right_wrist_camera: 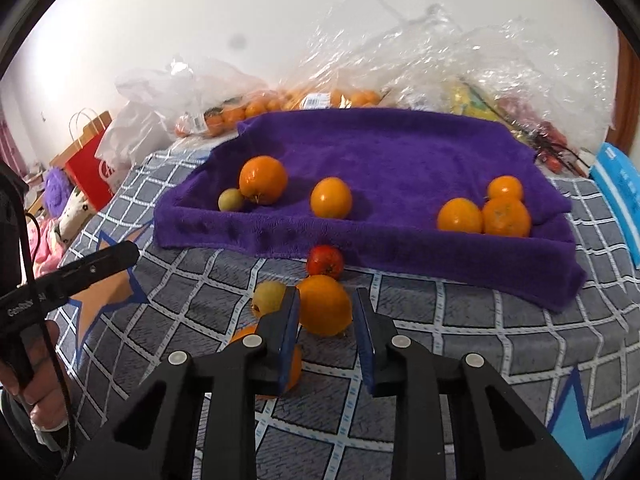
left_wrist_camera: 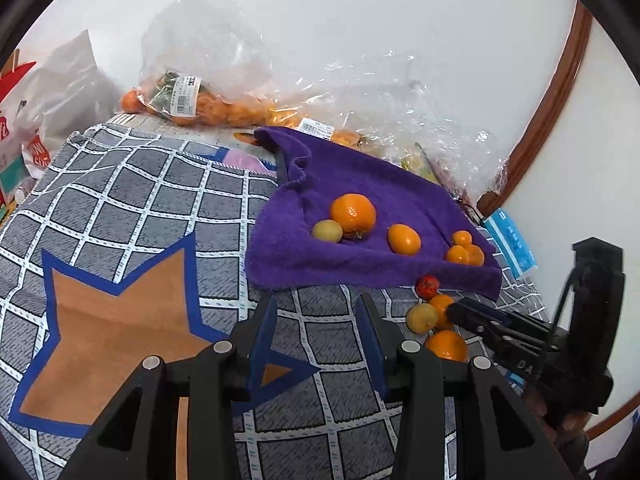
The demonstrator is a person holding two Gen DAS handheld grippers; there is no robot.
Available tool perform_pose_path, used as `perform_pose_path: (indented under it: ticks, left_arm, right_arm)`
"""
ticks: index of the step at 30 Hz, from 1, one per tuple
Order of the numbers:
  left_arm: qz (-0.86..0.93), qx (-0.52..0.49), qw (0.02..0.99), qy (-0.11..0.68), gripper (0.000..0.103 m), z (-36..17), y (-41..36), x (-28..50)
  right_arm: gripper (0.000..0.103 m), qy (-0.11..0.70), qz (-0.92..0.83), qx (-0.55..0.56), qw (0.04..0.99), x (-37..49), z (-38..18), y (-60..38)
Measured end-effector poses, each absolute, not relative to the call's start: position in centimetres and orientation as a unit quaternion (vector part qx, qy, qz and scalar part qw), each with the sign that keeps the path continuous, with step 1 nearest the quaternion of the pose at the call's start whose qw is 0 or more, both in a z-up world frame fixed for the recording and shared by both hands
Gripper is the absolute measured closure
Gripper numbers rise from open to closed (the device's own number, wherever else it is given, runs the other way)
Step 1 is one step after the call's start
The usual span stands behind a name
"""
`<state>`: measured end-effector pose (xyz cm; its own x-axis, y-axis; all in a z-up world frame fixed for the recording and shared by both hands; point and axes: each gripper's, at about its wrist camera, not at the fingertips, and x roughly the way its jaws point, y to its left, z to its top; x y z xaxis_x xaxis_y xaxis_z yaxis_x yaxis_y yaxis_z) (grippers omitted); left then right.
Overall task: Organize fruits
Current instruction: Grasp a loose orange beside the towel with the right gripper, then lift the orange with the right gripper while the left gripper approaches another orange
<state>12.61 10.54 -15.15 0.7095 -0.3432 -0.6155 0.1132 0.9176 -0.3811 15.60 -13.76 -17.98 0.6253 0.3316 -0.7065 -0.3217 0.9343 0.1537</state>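
Orange fruit (right_wrist_camera: pixel 325 305) between open right gripper (right_wrist_camera: pixel 326 312) pads; left gripper (left_wrist_camera: pixel 316 316) open, empty.

Bright, even light; soft shadows, bag glare, fisheye-bent dark edges.

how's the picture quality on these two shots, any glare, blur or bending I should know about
Left wrist view: strong fisheye bending, the brown door frame curves; glare on the plastic bags. Right wrist view: a dark smudge on the wall, bright washed-out wall at left, orange between the jaws fairly sharp, edges soft.
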Motion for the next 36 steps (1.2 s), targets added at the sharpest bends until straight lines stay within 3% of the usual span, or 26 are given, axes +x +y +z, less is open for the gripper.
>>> perform_pose_path:
  ticks: [4, 12, 24, 36]
  left_arm:
    - [-0.124, -0.165, 0.910, 0.360, 0.064, -15.2, 10.7, 12.6]
    - [-0.122, -0.169, 0.907, 0.366, 0.064, -15.5, 10.8, 12.8]
    - [-0.144, -0.137, 0.904, 0.378, 0.064, -15.9, 9.1, 12.7]
    - [-0.136, -0.068, 0.895, 0.420, 0.060, -17.0, 6.6, 12.4]
  right_arm:
    - [0.069, 0.406, 0.192, 0.016, 0.893, 16.4, -18.5, -13.6]
    - [0.071, 0.427, 0.199, 0.039, 0.881, 17.6, -19.1, -13.9]
    - [0.071, 0.383, 0.126, 0.045, 0.914, 14.0, -16.7, -18.3]
    - [0.071, 0.365, 0.041, -0.003, 0.930, 9.7, -17.6, -23.3]
